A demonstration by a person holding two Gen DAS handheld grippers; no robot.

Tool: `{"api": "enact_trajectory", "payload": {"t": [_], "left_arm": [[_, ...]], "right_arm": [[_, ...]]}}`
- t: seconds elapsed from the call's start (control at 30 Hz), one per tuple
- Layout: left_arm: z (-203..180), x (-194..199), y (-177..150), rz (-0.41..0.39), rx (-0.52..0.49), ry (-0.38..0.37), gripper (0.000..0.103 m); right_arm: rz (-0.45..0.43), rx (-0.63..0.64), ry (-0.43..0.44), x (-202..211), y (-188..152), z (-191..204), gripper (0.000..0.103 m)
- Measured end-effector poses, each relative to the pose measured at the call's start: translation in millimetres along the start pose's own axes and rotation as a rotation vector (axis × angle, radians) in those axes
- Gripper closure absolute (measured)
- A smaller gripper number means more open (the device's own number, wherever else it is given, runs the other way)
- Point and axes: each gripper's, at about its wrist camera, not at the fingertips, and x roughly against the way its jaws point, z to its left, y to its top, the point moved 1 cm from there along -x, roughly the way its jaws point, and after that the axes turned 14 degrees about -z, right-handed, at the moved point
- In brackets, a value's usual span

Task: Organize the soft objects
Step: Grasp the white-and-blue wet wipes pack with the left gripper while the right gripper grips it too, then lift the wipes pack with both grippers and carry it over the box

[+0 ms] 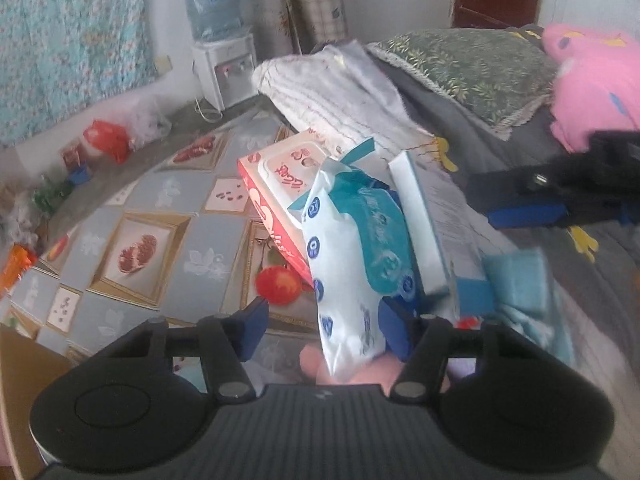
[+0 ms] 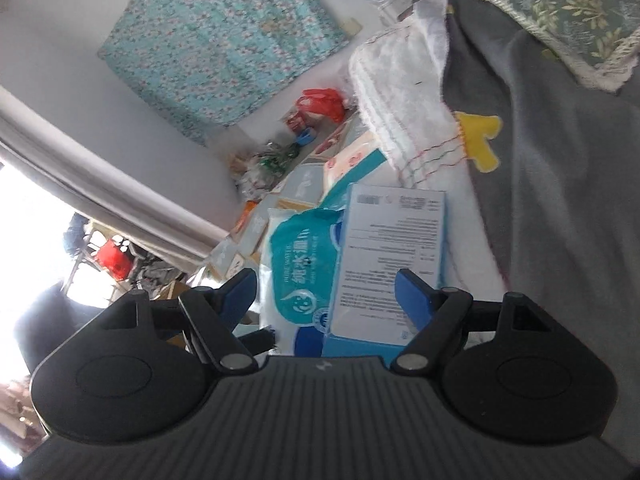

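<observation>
Wet-wipe pack (image 1: 352, 248) — white film with a teal printed label and a row of blue dots down one edge — stands upright at the edge of the bed (image 1: 600, 320), leaning among other packs. Its lower end sits between the fingers of the left tool (image 1: 324, 328). The right pad lies against the pack; the left pad (image 1: 252, 328) stands clear of it, so the left tool is released, not clamped. In the right wrist view the same pack (image 2: 300, 264) shows its full label, slightly creased at the top.

Surroundings, all relative to the wet-wipe pack:
- Just behind it on the floor side, touching: a red-and-white wipe pack (image 1: 276, 192) with a white flip lid, tilted.
- Just beside it on the bed side: a white and blue carton (image 1: 432, 228), printed with fine text, leaning against it. In the right wrist view this carton (image 2: 392, 256) overlaps the pack's label.
- Beyond it: a white folded towel (image 1: 340, 92), then a green leaf-print pillow (image 1: 472, 76) and a pink plush item (image 1: 592, 80).
- Near its base, on the bed: a light blue cloth (image 1: 520, 280).
- Below, on the floor: a patterned mat (image 1: 160, 232).

Right tool (image 2: 328, 292) — fingers spread wide on either side of the carton and pack, pads not pressing on either: released.
</observation>
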Motion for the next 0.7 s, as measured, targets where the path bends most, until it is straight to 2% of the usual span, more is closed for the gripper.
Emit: {"api": "enact_trajectory", "payload": {"t": [0.2,0.27,0.33,0.5,0.6,0.7], "left_arm": [[5.3,-35.3,6.6,0.069,0.089,-0.077,0.041],[4.4,-42.8,8.7,0.073,0.115,-0.091,0.047],[3.3,-46.1,9.6,0.079,0.137,-0.103,0.057],[9.1,-32.7,10.2,0.043,0.192,-0.090,0.069],[18.6,-20.4,12.7,0.018,0.241,-0.097,0.071],[29.1,-4.5,16.7,-0.004,0.294,-0.136,0.072]], "right_arm": [[0.017,-0.025,0.052,-15.7,-0.2,-2.9,0.027],[0.022,-0.037,0.057,-19.6,-1.6,-4.9,0.028],[0.024,-0.048,0.060,-23.3,-2.4,-7.3,0.028],[0.012,-0.076,0.087,-22.9,-2.0,-9.6,0.028],[-0.005,-0.079,0.110,-20.5,0.0,-5.9,0.028],[-0.018,-0.102,0.138,-20.2,1.8,-3.2,0.028]]}}
